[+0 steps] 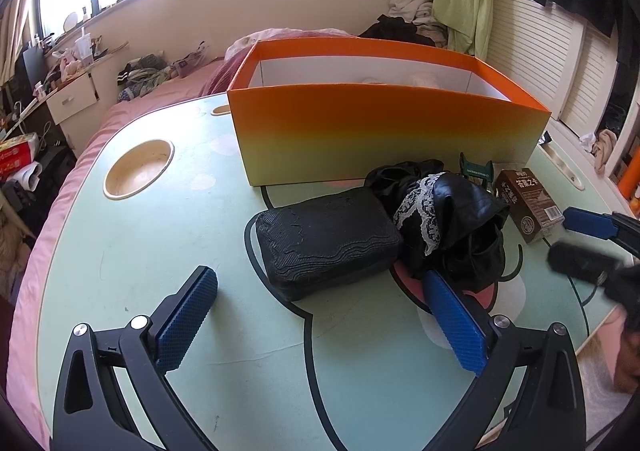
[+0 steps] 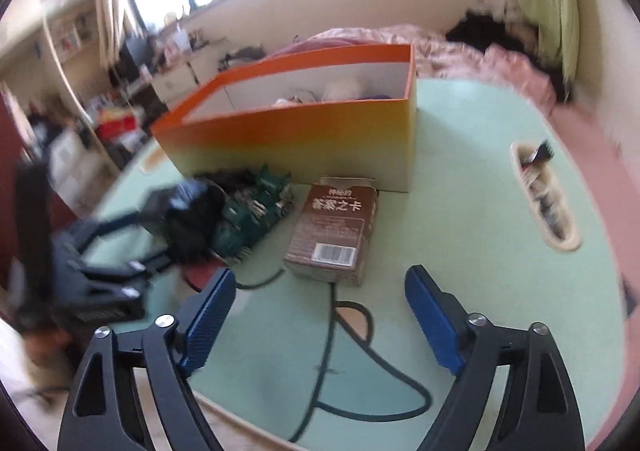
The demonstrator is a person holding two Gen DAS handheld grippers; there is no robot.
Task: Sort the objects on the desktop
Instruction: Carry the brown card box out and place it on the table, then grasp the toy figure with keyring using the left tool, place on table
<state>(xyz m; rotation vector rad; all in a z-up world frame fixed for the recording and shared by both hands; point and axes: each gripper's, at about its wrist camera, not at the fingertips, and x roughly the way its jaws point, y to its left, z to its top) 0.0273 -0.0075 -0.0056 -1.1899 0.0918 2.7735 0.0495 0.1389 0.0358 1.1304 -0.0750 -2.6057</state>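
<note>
An open orange-to-yellow box [image 1: 384, 131] stands at the back of the green table [image 1: 160, 251]; it also shows in the right wrist view [image 2: 296, 139] with a few items inside. In front of it lie a black textured case [image 1: 328, 243], a black garment with white lace [image 1: 440, 219], a green toy [image 2: 252, 211] and a brown carton [image 2: 332, 231]. My left gripper [image 1: 320, 291] is open, its jaws either side of the black case. My right gripper [image 2: 320, 291] is open and empty just short of the brown carton [image 1: 524, 203].
A round cup recess [image 1: 138, 167] is sunk in the table's left side. A long slot [image 2: 544, 195] with small items sits at the right. A pink bed [image 1: 168, 87] and cluttered shelves lie beyond the table's edge.
</note>
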